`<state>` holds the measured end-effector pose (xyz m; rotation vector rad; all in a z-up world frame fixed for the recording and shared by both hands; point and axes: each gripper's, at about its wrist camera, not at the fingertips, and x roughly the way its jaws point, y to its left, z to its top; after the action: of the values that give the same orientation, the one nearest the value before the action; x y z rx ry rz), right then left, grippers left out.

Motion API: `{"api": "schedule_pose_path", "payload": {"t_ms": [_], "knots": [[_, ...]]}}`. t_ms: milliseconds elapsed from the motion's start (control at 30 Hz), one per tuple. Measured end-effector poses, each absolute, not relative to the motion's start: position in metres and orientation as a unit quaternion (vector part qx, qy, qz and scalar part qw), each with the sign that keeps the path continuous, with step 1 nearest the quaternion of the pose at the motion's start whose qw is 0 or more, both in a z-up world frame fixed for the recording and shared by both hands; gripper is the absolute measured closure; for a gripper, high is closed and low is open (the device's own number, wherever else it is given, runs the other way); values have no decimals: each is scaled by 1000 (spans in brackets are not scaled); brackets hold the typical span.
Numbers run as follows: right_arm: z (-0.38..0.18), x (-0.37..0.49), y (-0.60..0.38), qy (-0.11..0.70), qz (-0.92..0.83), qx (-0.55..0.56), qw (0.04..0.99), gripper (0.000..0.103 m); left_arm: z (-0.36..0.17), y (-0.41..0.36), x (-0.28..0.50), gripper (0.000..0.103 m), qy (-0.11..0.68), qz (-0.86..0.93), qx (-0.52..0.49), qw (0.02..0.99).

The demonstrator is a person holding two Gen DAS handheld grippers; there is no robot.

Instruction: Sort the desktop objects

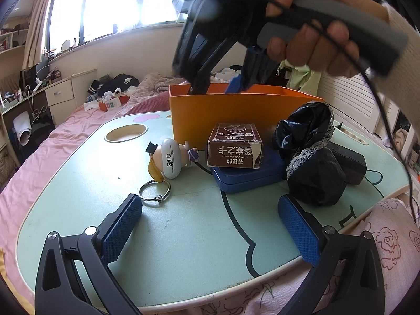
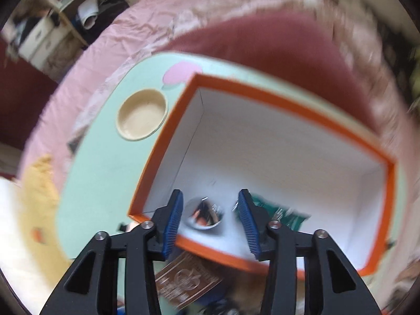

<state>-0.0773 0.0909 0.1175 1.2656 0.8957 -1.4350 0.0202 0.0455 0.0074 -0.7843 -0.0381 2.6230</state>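
An orange box [image 1: 210, 110] with a white inside [image 2: 288, 141] stands at the back of the mint-green lap table [image 1: 183, 223]. My right gripper [image 2: 210, 210] is open and empty above the box's near edge; in the left wrist view it hangs over the box [image 1: 215, 86]. Inside the box lie a shiny round silver object [image 2: 203, 216] and a green packet [image 2: 283, 214]. My left gripper [image 1: 210, 210] is open and empty, low over the table's front. Ahead of it lie a toy figure keychain [image 1: 170, 161], a brown card box [image 1: 235, 145] on a blue case [image 1: 246, 179], and a black lace-trimmed pouch [image 1: 312, 157].
A round cup recess [image 1: 126, 132] is sunk in the table's far left. A black object [image 1: 351, 162] lies behind the pouch. The table stands on a pink bed [image 1: 34, 173], with a desk and drawers [image 1: 63, 92] at the left wall.
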Motion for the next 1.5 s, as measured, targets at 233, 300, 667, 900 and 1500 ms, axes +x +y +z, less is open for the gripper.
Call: {"api": "schedule_pose_path", "payload": {"t_ms": [233,300,667,900,1500], "knots": [[93,-96,88,333,-526,616,483,68,8,45,20,0,-12,936,-281,212],[86,-97,89,335,-526,616,482,71,9,47,19,0,-10,934,-283,218],[87,-93,100,328,-548,593,491,76,11,47,20,0,-5,929,-281,241],[127,-111,117,270,-596,540,530,76,10,46,20,0,-2,926,-280,255],[153,-121,288,203,-676,424,567,76,9,45,20,0,31,882,-276,381]]}}
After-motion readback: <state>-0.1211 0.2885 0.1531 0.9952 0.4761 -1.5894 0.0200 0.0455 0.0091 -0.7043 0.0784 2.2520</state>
